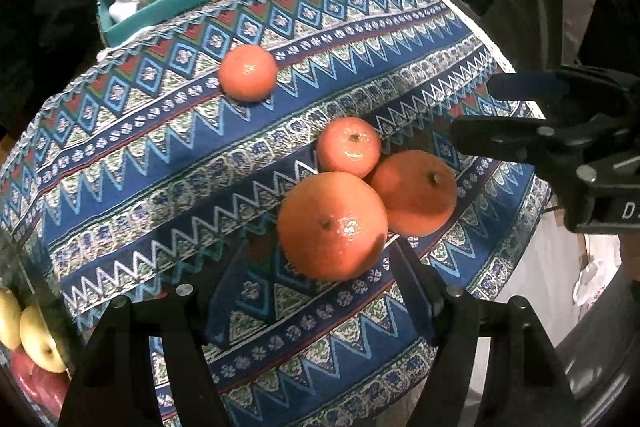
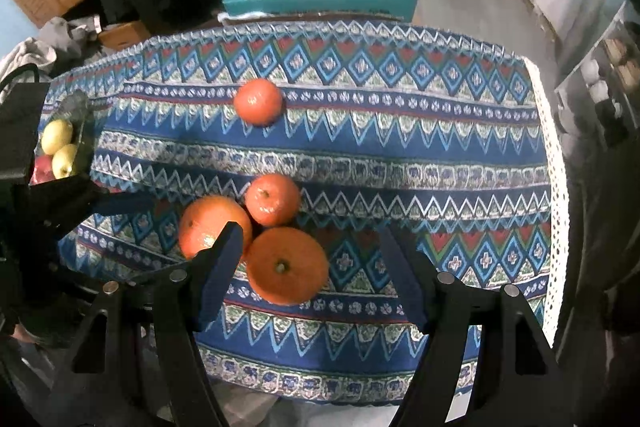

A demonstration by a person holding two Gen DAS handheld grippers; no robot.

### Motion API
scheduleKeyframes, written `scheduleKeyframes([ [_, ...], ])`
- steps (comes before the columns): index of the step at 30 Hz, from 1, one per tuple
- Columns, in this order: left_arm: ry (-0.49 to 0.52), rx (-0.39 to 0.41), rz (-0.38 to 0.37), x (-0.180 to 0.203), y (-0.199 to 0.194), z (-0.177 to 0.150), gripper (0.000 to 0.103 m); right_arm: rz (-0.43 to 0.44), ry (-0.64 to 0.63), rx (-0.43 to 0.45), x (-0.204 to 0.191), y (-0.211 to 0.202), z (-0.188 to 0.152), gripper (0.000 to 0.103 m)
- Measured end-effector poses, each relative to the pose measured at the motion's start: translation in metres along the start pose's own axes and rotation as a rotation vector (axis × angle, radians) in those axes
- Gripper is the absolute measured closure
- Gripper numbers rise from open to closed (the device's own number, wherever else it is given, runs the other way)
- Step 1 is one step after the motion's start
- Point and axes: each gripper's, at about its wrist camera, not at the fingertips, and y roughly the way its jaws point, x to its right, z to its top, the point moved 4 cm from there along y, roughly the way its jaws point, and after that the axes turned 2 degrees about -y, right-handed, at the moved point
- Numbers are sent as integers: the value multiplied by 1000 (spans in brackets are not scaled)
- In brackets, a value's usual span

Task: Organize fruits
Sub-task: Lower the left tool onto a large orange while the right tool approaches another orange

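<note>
While both grippers, left gripper (image 1: 320, 259) and right gripper (image 2: 312, 259), hang open-jawed, three clustered oranges (image 2: 286, 265) touch; fourth orange (image 2: 258, 101) sits well beyond them.

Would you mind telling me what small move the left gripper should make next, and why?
Probably ease the open left gripper forward and down around the nearest large orange citrus fruit. That fruit already sits between its spread fingers, and the glass container of yellow and red fruit lies on its side of the patterned tablecloth.

3 oranges (image 1: 333, 225) touching in a cluster on the cloth; 1 orange (image 1: 248, 73) well apart; apples (image 1: 38, 339) at the edge.
</note>
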Motion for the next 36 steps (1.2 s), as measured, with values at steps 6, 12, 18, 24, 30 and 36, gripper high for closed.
scheduleKeyframes([
  [6, 32, -27, 4, 6, 17, 4, 30, 5, 28, -36, 13, 14, -4, 30],
  [12, 39, -55, 2, 8, 34, 7, 30, 11, 55, -31, 21, 16, -2, 30],
  [18, 56, -69, 6, 11, 49, 5, 30, 19, 52, -27, 21, 17, 0, 30],
  [24, 57, -73, -8, 14, 60, 6, 32, 16, 54, -36, 24, 22, -1, 30],
  [30, 54, -54, -19, 14, 58, 7, 34, 11, 54, -43, 26, 26, -1, 30],
  [36, 45, -39, -20, 6, 46, -1, 35, 12, 50, -45, 26, 29, 0, 30],
])
